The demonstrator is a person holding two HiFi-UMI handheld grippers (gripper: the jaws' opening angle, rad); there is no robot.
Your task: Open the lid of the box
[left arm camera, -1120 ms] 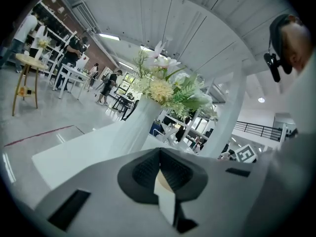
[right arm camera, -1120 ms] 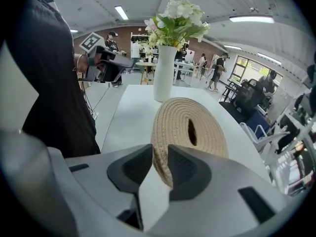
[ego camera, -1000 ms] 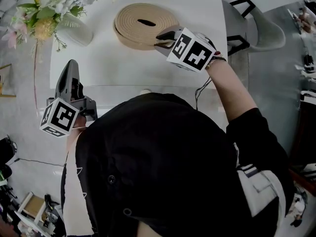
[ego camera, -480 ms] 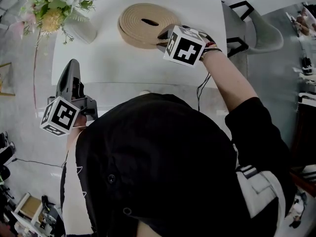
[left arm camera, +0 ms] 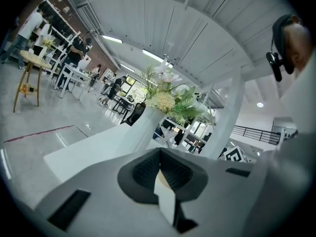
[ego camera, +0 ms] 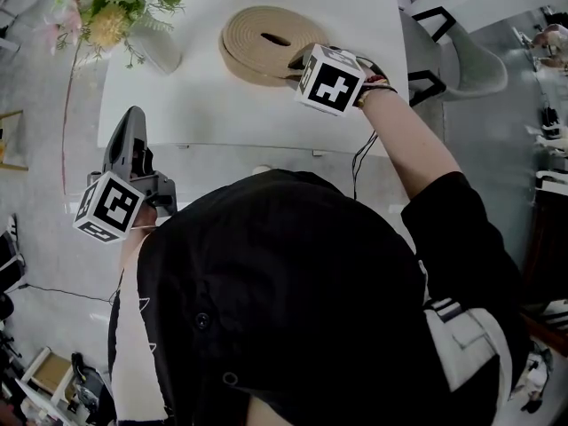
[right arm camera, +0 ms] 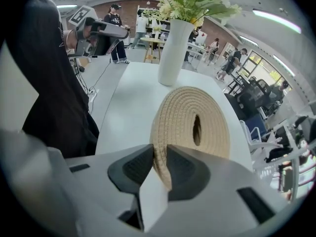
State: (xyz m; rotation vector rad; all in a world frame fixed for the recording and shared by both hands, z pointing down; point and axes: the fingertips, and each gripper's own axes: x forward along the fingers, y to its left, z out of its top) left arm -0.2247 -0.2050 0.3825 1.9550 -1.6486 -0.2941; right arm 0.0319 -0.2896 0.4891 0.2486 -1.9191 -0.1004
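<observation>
The right gripper (ego camera: 298, 61) reaches forward, its jaws closing on the rim of the woven lid (ego camera: 248, 32). The left gripper (ego camera: 133, 118) hangs back, pinched together and empty.

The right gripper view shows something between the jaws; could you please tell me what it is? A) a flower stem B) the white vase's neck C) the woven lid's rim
C: the jaws of the right gripper are closing on the rim of the woven lid, which fills the gap between them.

On the white rectangular table (ego camera: 222, 114), the round tan woven-rope box (ego camera: 262, 35) lies right of a white flower vase (ego camera: 160, 50), with the right gripper (ego camera: 298, 62) closing its jaws astride the box's near rim.
</observation>
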